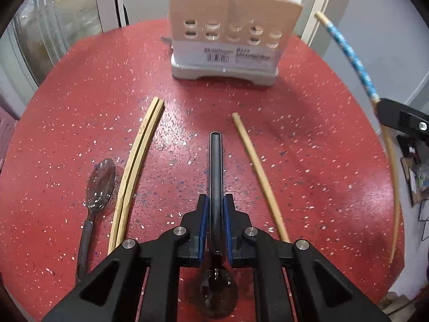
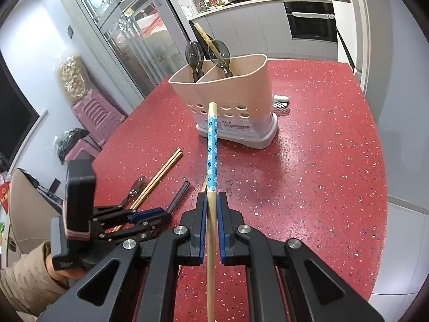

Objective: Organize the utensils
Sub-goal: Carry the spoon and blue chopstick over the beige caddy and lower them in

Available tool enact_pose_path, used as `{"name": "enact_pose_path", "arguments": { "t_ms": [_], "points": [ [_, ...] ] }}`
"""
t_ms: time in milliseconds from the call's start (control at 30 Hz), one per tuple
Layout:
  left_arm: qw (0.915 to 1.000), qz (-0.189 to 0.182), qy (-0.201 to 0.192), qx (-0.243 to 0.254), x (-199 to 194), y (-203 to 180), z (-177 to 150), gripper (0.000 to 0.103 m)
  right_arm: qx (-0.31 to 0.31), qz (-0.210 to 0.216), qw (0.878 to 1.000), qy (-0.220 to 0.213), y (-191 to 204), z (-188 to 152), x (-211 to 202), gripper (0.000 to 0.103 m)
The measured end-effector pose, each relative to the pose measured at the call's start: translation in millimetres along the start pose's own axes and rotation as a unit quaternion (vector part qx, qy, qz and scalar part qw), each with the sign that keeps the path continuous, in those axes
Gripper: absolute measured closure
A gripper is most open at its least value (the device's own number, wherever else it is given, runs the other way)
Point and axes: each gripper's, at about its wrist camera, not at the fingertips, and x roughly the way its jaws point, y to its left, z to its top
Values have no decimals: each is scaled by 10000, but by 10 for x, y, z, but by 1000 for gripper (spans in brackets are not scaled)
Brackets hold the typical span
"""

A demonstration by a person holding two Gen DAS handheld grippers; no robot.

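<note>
On the red speckled worktop [image 1: 80, 112], toward its left edge in the left wrist view, a smoky clear spoon [image 1: 99, 185] lies with its bowl toward the far edge where the holder stands. Just beside it on the right lies a pair of plain wooden chopsticks [image 1: 136, 166], side by side and touching, long axis running near to far.

The left hand-held gripper [image 1: 215, 201] is clamped on a second spoon's dark handle [image 1: 216, 166]; the handle points straight ahead at the holder, and the bowl sits back under the gripper body.

To its right a single plain chopstick [image 1: 257, 171] lies on the worktop, angled slightly left as it runs away.

The right hand-held gripper [image 2: 211, 198] is clamped on a chopstick with a blue flowered band [image 2: 211, 145], held above the worktop, its banded end pointing at the holder.

The beige utensil holder [image 2: 228, 91], with two compartments and a white base, stands near the far edge. Two spoons [image 2: 195, 53] stand in it bowl up, one per compartment, with one chopstick [image 2: 203, 36] leaning in the right one. Nothing lies between the held pieces and the holder.
</note>
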Motion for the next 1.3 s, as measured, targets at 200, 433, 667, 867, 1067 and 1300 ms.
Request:
{"name": "enact_pose_path", "arguments": {
  "t_ms": [200, 433, 667, 867, 1067, 1300],
  "points": [
    [9965, -248, -730, -338, -387, 49, 55, 67, 5, -28, 9999, -124, 5, 54, -73, 95],
    [9853, -376, -1543, -632, -805, 132, 406, 67, -28, -51, 9991, -425, 21, 255, -197, 95],
    [9739, -458, -2119, -675, -1080, 199, 881, 67, -105, -55, 9980, -625, 49, 564, -232, 95],
    [9637, -544, -2504, -757, -1265, 283, 1275, 67, -96, 6, 9961, -882, 46, 959, -248, 95],
    [9525, -508, -2895, -796, -1261, 348, 1690, 67, -88, 10, 9907, -1361, 62, 1436, -239, 95],
    [9416, -419, -3223, -878, -1101, 396, 2046, 67, 16, 0, 9831, -1828, 27, 1925, -79, 95]
  ]
}}
